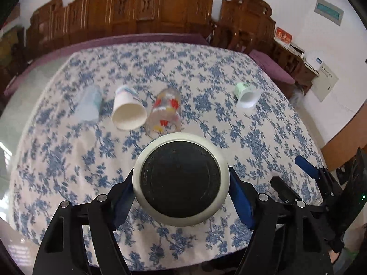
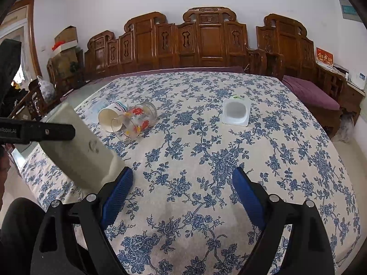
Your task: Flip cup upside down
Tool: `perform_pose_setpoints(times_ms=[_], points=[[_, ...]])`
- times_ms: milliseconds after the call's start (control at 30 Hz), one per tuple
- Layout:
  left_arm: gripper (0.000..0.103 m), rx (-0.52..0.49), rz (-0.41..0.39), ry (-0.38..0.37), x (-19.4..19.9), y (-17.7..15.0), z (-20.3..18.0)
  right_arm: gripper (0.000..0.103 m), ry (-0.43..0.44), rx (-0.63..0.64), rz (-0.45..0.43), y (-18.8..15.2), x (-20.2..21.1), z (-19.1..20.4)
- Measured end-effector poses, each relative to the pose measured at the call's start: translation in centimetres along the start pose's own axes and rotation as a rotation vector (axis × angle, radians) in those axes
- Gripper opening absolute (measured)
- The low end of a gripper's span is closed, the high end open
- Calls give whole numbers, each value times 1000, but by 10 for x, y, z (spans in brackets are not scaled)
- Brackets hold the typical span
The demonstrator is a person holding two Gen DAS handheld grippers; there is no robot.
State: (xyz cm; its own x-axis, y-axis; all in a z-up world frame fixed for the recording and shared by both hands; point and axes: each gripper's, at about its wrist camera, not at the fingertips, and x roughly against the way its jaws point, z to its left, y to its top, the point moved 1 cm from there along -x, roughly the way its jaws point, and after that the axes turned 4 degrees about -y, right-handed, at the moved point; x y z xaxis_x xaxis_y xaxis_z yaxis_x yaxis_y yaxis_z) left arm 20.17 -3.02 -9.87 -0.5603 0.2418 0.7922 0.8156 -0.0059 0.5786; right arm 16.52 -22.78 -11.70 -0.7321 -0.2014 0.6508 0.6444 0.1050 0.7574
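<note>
My left gripper (image 1: 181, 183) is shut on a pale cream tumbler (image 1: 181, 181) and holds it above the table, its black base facing the camera. In the right wrist view the same tumbler (image 2: 78, 146) hangs tilted at the left, gripped by the left gripper's black finger (image 2: 36, 133). My right gripper (image 2: 183, 197) is open and empty over the floral tablecloth (image 2: 206, 160); it shows at the right edge of the left wrist view (image 1: 296, 169).
On the table lie a white paper cup (image 1: 128, 112), a flower-printed glass (image 1: 165, 114), a clear blue cup (image 1: 88, 105) and a green-and-white cup (image 1: 246, 94), all on their sides. Carved wooden chairs (image 2: 206, 36) stand behind the table.
</note>
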Motion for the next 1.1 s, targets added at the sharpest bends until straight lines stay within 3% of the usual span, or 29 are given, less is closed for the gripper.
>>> perform_pose_setpoints(times_ms=[233, 500, 800, 1000, 1100], points=[[72, -48, -15, 47, 1, 6, 3, 90, -1, 8, 2, 0, -1, 2], [72, -58, 23, 71, -21, 6, 7, 90, -2, 15, 1, -1, -1, 5], [72, -142, 5, 116, -30, 5, -10, 90, 4, 8, 8, -1, -3, 4], [72, -138, -15, 112, -29, 4, -9, 90, 5, 10, 8, -1, -3, 4], [73, -82, -21, 59, -26, 5, -4, 90, 1, 15, 11, -1, -4, 4]])
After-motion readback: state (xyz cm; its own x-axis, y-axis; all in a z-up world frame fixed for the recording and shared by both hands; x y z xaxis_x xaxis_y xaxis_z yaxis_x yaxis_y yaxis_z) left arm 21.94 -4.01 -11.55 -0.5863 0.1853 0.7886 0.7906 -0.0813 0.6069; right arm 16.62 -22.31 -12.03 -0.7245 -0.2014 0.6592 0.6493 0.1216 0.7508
